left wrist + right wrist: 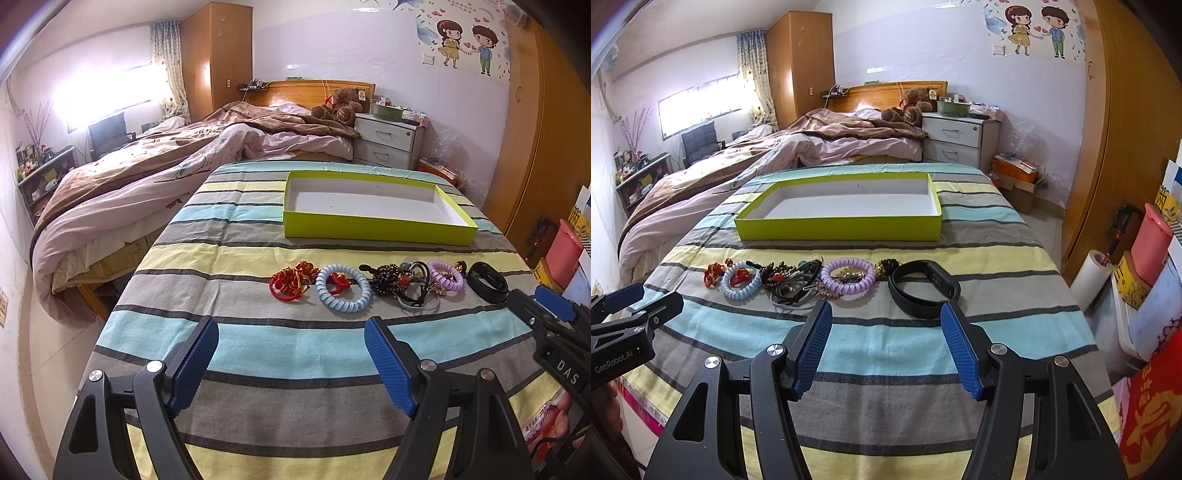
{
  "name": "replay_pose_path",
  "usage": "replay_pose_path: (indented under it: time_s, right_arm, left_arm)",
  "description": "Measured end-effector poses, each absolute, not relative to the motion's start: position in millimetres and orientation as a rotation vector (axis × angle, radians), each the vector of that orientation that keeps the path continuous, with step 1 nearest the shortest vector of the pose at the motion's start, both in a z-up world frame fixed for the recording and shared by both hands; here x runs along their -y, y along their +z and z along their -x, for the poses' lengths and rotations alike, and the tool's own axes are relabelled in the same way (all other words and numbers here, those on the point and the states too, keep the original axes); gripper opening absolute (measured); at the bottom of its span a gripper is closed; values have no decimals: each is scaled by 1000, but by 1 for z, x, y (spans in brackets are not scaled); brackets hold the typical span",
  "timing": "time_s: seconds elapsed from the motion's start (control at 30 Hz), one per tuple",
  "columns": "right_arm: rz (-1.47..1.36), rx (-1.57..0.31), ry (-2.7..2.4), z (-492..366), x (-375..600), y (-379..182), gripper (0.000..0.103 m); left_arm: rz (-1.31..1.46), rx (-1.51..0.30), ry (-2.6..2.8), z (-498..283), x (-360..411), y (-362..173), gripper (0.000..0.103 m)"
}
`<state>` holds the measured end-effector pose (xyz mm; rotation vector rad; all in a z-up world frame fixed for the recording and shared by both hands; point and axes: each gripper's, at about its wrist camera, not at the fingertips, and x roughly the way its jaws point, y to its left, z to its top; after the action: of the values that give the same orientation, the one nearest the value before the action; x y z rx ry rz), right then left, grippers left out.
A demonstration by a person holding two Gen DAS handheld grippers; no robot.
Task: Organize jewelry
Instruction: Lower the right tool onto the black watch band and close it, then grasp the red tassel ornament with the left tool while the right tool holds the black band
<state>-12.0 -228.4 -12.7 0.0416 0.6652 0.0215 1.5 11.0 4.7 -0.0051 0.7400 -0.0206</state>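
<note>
Both jaws apart, empty. Jewelry row lies on striped surface (pixel 886 332) just before green box (pixel 838 225). Right gripper (pixel 886 321) nearest black band (pixel 923 288): straddle one side, lift into box.

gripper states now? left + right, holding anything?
Left gripper: open, holding nothing, above the striped cloth.
Right gripper: open, holding nothing, just short of the black band.
</note>
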Motion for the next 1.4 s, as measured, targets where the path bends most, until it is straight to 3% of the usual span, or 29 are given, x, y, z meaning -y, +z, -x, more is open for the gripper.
replay_pose_path:
  time_s: [0.33,0.9,0.97,1.0,1.03,1.23,1.4]
  right_arm:
    - [-44,-683,-46,-10,269,-10,62]
    - [-48,-892,53,-68,294,-41,62]
    - [-46,-893,60,-68,293,-42,54]
    - [-43,-896,58,-69,293,-43,40]
    - [-45,-900,57,-70,294,-44,31]
    - [-35,-893,77,-68,292,-41,14]
    - [-57,-876,69,-66,296,-38,12]
  left_arm:
    - [46,-801,-58,-32,-35,-4,81]
    - [154,-891,-90,-75,-67,-19,81]
    - [158,-902,-97,-77,-67,-20,81]
    - [157,-905,-103,-78,-66,-21,81]
    - [158,-907,-107,-80,-66,-21,81]
    - [126,-918,-130,-85,-57,-23,79]
    - [122,-936,-150,-92,-50,-25,73]
